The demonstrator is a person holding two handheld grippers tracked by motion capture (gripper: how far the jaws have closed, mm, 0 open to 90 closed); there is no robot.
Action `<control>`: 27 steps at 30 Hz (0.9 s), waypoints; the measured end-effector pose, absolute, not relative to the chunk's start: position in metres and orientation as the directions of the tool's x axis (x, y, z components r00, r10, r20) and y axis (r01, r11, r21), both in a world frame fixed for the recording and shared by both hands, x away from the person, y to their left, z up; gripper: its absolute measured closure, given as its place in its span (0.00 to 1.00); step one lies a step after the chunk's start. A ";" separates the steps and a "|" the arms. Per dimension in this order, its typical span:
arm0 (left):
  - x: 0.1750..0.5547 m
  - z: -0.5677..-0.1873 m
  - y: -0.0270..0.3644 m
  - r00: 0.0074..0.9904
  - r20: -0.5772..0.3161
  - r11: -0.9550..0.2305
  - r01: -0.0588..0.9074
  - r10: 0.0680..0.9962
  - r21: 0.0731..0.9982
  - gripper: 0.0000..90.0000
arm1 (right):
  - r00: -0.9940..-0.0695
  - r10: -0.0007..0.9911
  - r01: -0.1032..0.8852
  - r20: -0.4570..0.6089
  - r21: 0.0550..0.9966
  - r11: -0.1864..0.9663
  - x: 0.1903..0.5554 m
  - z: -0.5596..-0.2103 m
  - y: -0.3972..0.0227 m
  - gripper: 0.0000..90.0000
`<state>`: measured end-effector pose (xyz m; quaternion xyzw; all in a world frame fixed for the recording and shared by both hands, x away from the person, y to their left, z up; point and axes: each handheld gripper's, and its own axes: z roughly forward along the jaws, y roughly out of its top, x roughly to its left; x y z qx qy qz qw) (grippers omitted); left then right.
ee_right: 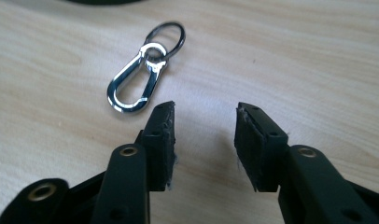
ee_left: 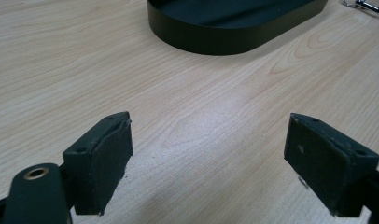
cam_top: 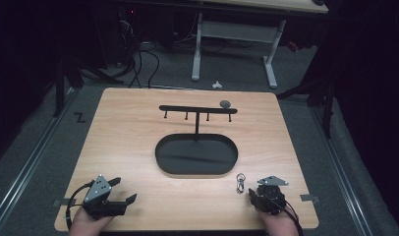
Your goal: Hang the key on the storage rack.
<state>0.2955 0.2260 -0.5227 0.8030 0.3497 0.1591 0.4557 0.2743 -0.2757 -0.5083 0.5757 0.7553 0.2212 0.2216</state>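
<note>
A shiny metal carabiner clip (cam_top: 241, 182) (ee_right: 134, 86) with a dark key ring (ee_right: 166, 35) on its end lies flat on the wooden table (cam_top: 138, 123). It sits just ahead and to the left of my right gripper (cam_top: 253, 193) (ee_right: 204, 126), whose jaws stand apart with only bare wood between them. My left gripper (cam_top: 126, 190) (ee_left: 208, 140) rests near the front left corner, jaws wide open and holding nothing. A black stand with a crossbar of several hooks (cam_top: 196, 110) rises from a black oval base (cam_top: 160, 147) (ee_left: 215, 39) in the middle of the table.
A small grey round object (cam_top: 225, 103) sits at the right end of the crossbar. Beyond the table's far edge are cables and the white legs of another desk (cam_top: 271, 64) on a grey floor.
</note>
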 end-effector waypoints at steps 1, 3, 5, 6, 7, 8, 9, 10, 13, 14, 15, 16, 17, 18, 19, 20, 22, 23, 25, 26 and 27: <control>0.296 -0.523 0.226 0.704 -0.066 -0.336 0.417 0.707 0.844 0.18 | -0.245 0.966 0.779 -0.086 0.575 0.249 0.274 -0.509 -0.275 0.63; 0.296 -0.523 0.227 0.704 -0.068 -0.335 0.419 0.707 0.844 0.18 | -0.255 0.963 0.784 -0.083 0.566 0.257 0.274 -0.509 -0.275 0.63; 0.296 -0.523 0.227 0.703 -0.071 -0.332 0.420 0.708 0.845 0.18 | -0.257 0.963 0.797 -0.079 0.546 0.258 0.274 -0.507 -0.276 0.63; 0.296 -0.523 0.227 0.704 -0.071 -0.334 0.420 0.707 0.844 0.18 | -0.257 0.963 0.800 -0.079 0.541 0.258 0.275 -0.506 -0.276 0.63; 0.296 -0.523 0.227 0.705 -0.071 -0.334 0.420 0.706 0.844 0.18 | -0.261 0.962 0.808 -0.077 0.528 0.262 0.276 -0.505 -0.276 0.62; 0.296 -0.522 0.227 0.705 -0.071 -0.335 0.420 0.706 0.844 0.18 | -0.270 0.960 0.813 -0.077 0.517 0.270 0.276 -0.505 -0.275 0.62; 0.296 -0.523 0.227 0.704 -0.069 -0.333 0.418 0.707 0.845 0.18 | -0.276 0.958 0.816 -0.078 0.508 0.276 0.277 -0.504 -0.275 0.61; 0.296 -0.523 0.226 0.704 -0.069 -0.334 0.418 0.707 0.845 0.18 | -0.280 0.956 0.821 -0.082 0.496 0.283 0.278 -0.502 -0.275 0.61; 0.296 -0.523 0.226 0.706 -0.069 -0.336 0.418 0.704 0.844 0.18 | -0.298 0.952 0.828 -0.073 0.477 0.296 0.280 -0.498 -0.275 0.63; 0.296 -0.523 0.226 0.708 -0.070 -0.337 0.418 0.703 0.844 0.18 | -0.302 0.951 0.831 -0.068 0.471 0.298 0.280 -0.497 -0.275 0.64; 0.295 -0.523 0.226 0.709 -0.068 -0.340 0.418 0.702 0.842 0.18 | -0.304 0.951 0.836 -0.060 0.462 0.296 0.281 -0.496 -0.276 0.65; 0.295 -0.523 0.225 0.709 -0.070 -0.340 0.419 0.701 0.842 0.18 | -0.306 0.951 0.841 -0.049 0.455 0.294 0.282 -0.494 -0.276 0.65; 0.295 -0.523 0.225 0.712 -0.070 -0.343 0.420 0.699 0.840 0.18 | -0.304 0.952 0.848 -0.043 0.442 0.291 0.283 -0.493 -0.276 0.65; 0.295 -0.523 0.224 0.713 -0.069 -0.342 0.417 0.698 0.842 0.18 | -0.305 0.952 0.856 -0.037 0.427 0.291 0.284 -0.492 -0.275 0.65; 0.295 -0.523 0.224 0.713 -0.068 -0.342 0.416 0.698 0.843 0.18 | -0.310 0.950 0.869 -0.029 0.397 0.296 0.286 -0.490 -0.273 0.64; 0.295 -0.523 0.224 0.713 -0.068 -0.342 0.416 0.698 0.843 0.18 | -0.310 0.950 0.869 -0.029 0.397 0.296 0.286 -0.490 -0.273 0.64; 0.295 -0.522 0.225 0.713 -0.069 -0.340 0.415 0.698 0.844 0.18 | -0.324 0.946 0.881 -0.027 0.355 0.312 0.289 -0.489 -0.271 0.63; 0.295 -0.522 0.225 0.712 -0.069 -0.339 0.414 0.698 0.845 0.18 | -0.329 0.944 0.887 -0.032 0.333 0.320 0.291 -0.488 -0.270 0.63; 0.295 -0.522 0.226 0.712 -0.071 -0.337 0.415 0.699 0.845 0.18 | -0.347 0.937 0.894 -0.044 0.286 0.345 0.295 -0.488 -0.267 0.62; 0.295 -0.522 0.226 0.711 -0.071 -0.336 0.415 0.700 0.846 0.18 | -0.345 0.937 0.898 -0.046 0.273 0.344 0.296 -0.487 -0.266 0.62; 0.295 -0.522 0.226 0.710 -0.073 -0.333 0.416 0.700 0.846 0.18 | -0.348 0.936 0.901 -0.047 0.259 0.348 0.297 -0.487 -0.265 0.61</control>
